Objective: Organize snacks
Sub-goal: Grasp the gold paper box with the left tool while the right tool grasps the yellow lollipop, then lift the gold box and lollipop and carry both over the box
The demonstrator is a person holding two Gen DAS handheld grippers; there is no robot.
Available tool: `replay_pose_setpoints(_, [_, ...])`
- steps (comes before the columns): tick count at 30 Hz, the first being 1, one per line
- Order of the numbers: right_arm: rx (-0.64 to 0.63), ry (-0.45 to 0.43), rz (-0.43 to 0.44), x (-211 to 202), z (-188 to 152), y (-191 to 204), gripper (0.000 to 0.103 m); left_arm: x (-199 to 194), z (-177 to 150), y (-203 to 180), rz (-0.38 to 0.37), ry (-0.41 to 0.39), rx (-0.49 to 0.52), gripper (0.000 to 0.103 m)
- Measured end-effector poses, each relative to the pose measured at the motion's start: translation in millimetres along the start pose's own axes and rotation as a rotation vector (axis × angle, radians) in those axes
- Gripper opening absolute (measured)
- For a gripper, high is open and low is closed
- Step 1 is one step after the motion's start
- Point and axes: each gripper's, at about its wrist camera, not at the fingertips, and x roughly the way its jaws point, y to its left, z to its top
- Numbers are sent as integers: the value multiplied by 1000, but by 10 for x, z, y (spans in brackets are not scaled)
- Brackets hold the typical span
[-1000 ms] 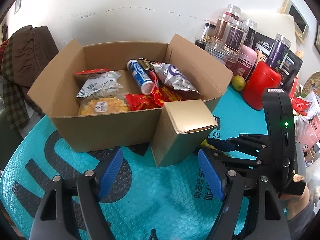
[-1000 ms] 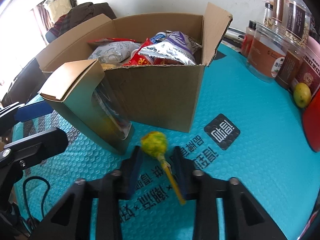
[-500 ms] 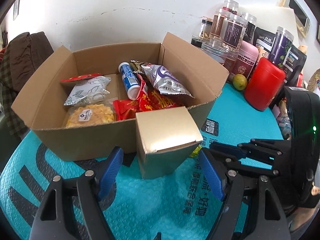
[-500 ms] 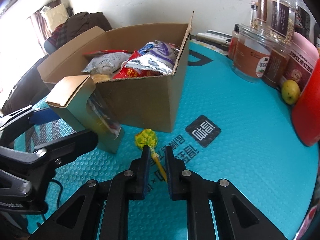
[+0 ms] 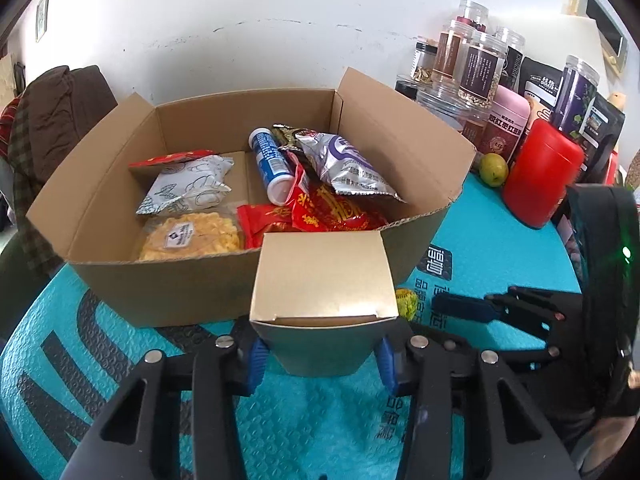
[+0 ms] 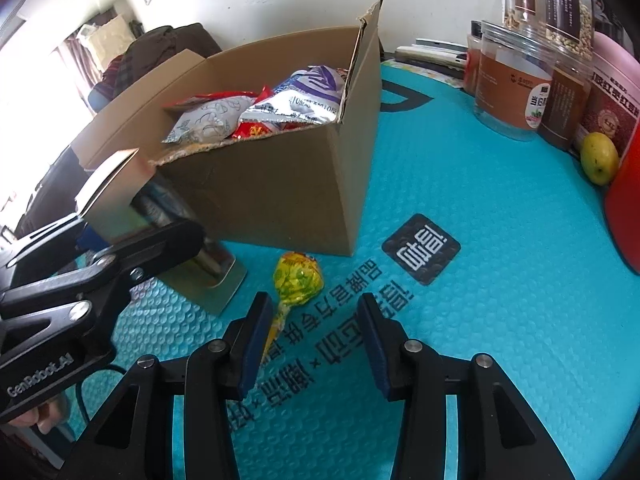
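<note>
An open carton (image 5: 224, 288) of snacks sits on a teal mat (image 6: 500, 280). The left gripper (image 5: 320, 356) clamps a gold box (image 5: 324, 280) before it. The right gripper (image 6: 316, 344) gapes wide around a lollipop (image 6: 298, 278) lying on the mat.

A teal bubble-textured mat (image 6: 500, 280) with dark printed characters covers the table. Along the wall stand clear plastic jars (image 5: 482, 68) with dark labels, a pink canister (image 5: 506, 126), a glossy red container (image 5: 540, 176) and a yellow-green fruit (image 5: 493, 169). Brown clothing (image 5: 60, 120) is heaped at far left.
</note>
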Motion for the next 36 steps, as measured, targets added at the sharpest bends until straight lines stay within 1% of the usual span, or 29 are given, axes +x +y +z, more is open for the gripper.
replay_pose_setpoints(4, [-28,-4,1,32,46,67,44,-98,-61,70,7,9,-1,44])
replay_pose_setpoints(8, [-30,3,0,102,82,95,44,-208,-124,180,20,13,-26,44])
replay_pose_setpoints(13, [-45,-17,-30,140,105,144,43,-235,-201,259,47,20,-44,44])
replay_pose_setpoints(15, [-65,-19,-48,155,97,177,27,-217,-223,267,48,10,-48,44])
replay_pose_setpoints(16, [-74,-23,-63,156,92,183,26,-216,-225,261,50,7,-47,44])
replay_pose_setpoints(21, [-105,-16,-80,141,45,202,25,-133,-227,208,68,-1,-21,44])
replay_pose_setpoints(26, [-126,-11,-86,117,-17,214,25,-7,-229,277,53,10,-63,44])
replay_pose_setpoints(29, [-121,-12,-83,104,-35,201,25,-15,-238,285,52,2,-68,44])
replay_pose_setpoints(33, [-120,-9,-94,70,-55,198,25,-54,-257,289,41,11,-75,44])
replay_pose_setpoints(36, [-115,-8,-84,30,-89,218,25,-109,-292,281,38,18,-77,44])
